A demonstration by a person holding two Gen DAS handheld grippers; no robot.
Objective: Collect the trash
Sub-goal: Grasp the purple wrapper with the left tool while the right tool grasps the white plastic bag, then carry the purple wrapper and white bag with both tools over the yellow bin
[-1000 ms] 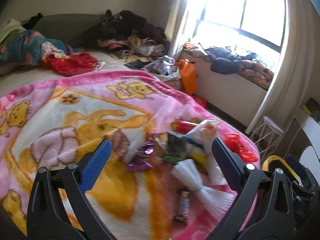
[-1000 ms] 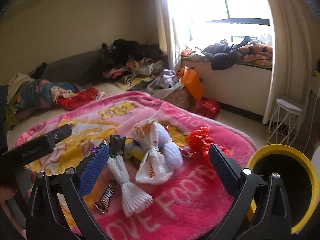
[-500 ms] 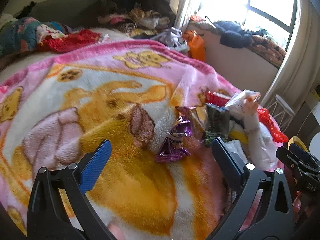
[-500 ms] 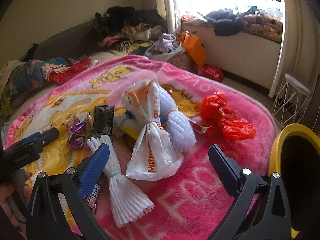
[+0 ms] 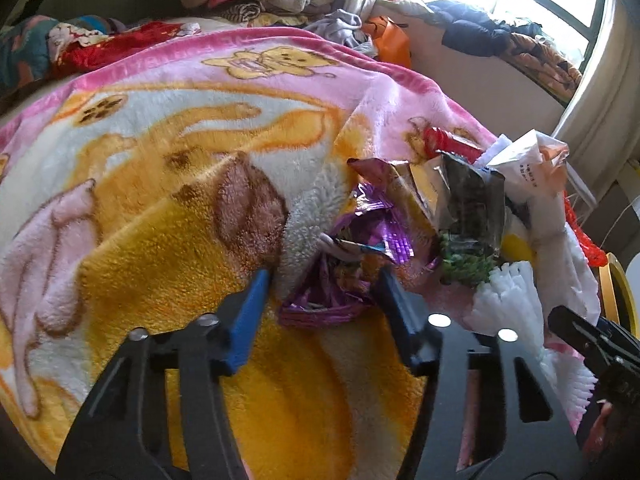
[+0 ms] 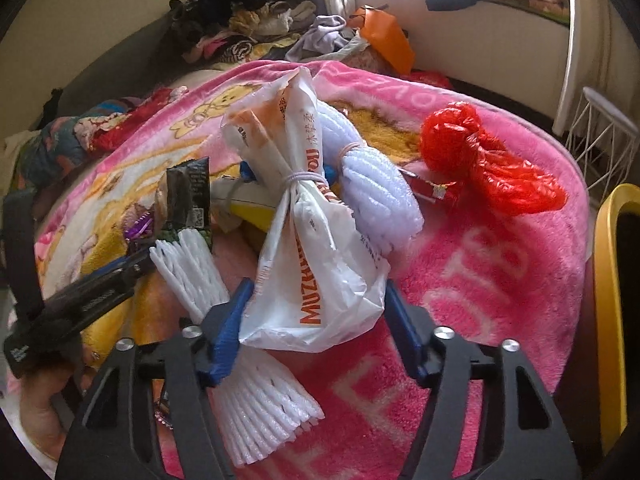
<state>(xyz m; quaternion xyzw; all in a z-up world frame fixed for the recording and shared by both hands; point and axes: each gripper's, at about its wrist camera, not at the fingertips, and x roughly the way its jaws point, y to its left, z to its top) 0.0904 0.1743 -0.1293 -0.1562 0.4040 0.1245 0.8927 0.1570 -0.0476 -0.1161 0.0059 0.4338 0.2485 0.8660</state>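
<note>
A heap of trash lies on a pink cartoon blanket (image 5: 168,152). My left gripper (image 5: 326,286) is half closed, its fingers either side of a purple foil wrapper (image 5: 360,236); I cannot tell if they grip it. Beside it lies a dark snack packet (image 5: 474,204). My right gripper (image 6: 316,304) is closing around the lower end of a tied white plastic bag (image 6: 308,240) with orange lettering, its pads touching both sides. White foam netting (image 6: 192,268) lies left of it, a red plastic bag (image 6: 488,164) to the right.
A yellow-rimmed bin (image 6: 612,280) stands at the bed's right edge. A white wire stand (image 6: 600,128) sits by the window wall. An orange bag (image 6: 388,40) and piled clothes (image 6: 248,16) lie at the far end. The left gripper shows in the right wrist view (image 6: 92,292).
Both grippers moved down and forward onto the heap and narrowed. The left closed in around the purple wrapper, the right around the white bag's lower end.
</note>
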